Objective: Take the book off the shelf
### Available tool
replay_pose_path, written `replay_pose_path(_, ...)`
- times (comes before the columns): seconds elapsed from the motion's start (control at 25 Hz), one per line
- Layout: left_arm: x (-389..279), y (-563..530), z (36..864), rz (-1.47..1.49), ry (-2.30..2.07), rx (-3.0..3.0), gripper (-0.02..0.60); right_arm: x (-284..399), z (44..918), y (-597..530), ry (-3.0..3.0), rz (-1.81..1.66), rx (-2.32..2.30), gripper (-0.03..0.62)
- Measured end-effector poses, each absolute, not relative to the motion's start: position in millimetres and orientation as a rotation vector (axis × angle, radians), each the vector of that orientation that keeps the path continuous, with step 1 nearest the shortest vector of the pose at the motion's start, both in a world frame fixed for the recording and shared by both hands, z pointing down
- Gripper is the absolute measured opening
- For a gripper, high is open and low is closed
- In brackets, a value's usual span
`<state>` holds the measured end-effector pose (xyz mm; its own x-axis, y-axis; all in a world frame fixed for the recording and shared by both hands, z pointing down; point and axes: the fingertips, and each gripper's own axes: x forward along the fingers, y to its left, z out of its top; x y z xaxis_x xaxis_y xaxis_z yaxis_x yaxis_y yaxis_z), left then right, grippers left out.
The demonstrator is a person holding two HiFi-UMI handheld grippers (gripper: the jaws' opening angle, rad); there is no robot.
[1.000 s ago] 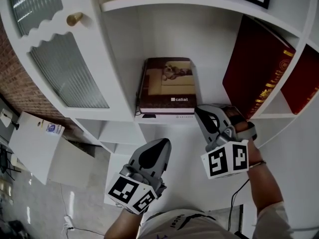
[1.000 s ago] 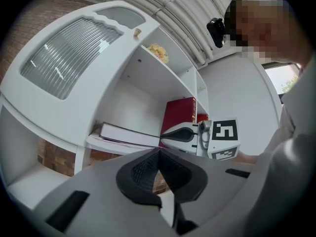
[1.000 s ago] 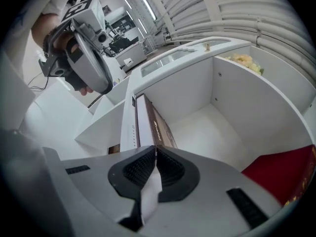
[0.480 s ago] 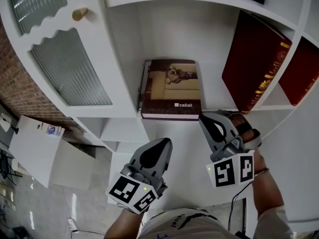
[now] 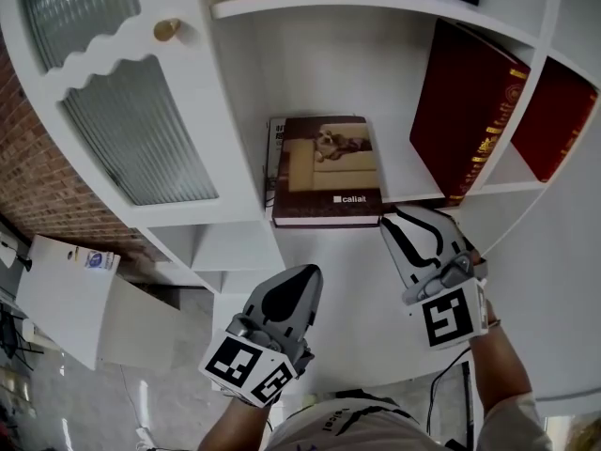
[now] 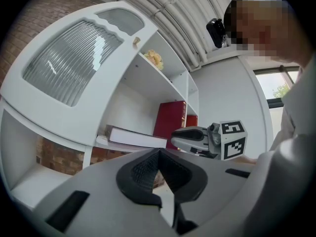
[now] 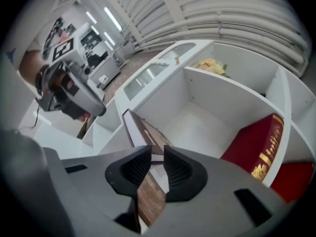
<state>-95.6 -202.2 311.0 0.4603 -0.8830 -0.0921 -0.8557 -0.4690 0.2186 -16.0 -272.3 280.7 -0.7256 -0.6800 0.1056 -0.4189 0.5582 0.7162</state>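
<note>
Head view: a white cabinet (image 5: 310,247) with smooth painted boards and curved edges. The book (image 5: 329,169) lies flat on the middle shelf, a glossy brown cover with a sofa picture. A red book (image 5: 465,111) with gold print leans against the right divider. To the left are a ribbed glass door (image 5: 141,134) with a wavy frame and a round brass knob (image 5: 167,29). A brick wall (image 5: 38,186) shows behind. The right gripper (image 5: 394,217) has its tip at the book's near right corner. The left gripper (image 5: 302,272) hangs below the shelf, well apart from the book.

Left gripper view: the ridged black pads (image 6: 148,169) meet at the tip, nothing between them. The book shows its white page edge (image 6: 136,138).

Right gripper view: the jaws have just been opening. A narrow gap is lined up on the book's corner (image 7: 143,130), and the pads (image 7: 178,171) are not pressing on it.
</note>
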Motion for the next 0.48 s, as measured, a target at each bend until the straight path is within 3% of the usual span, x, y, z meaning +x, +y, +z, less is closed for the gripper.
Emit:
replay_pose_path(0.12,-98,-198,311,-0.293,-1.525,2.568,0.011,-12,267,-263,-2.702,-0.674,0.940,0.127)
replay_pose_path(0.36,-103,-193,308,-0.304,-1.526,2.574,0.011,-4,282,-275,-3.025,0.256,0.860,0.201)
replay_pose_path(0.48,-106,-193,308,-0.305,-1.534,2.573,0.011,-9,286,-280,-3.030,0.323,0.850,0.207)
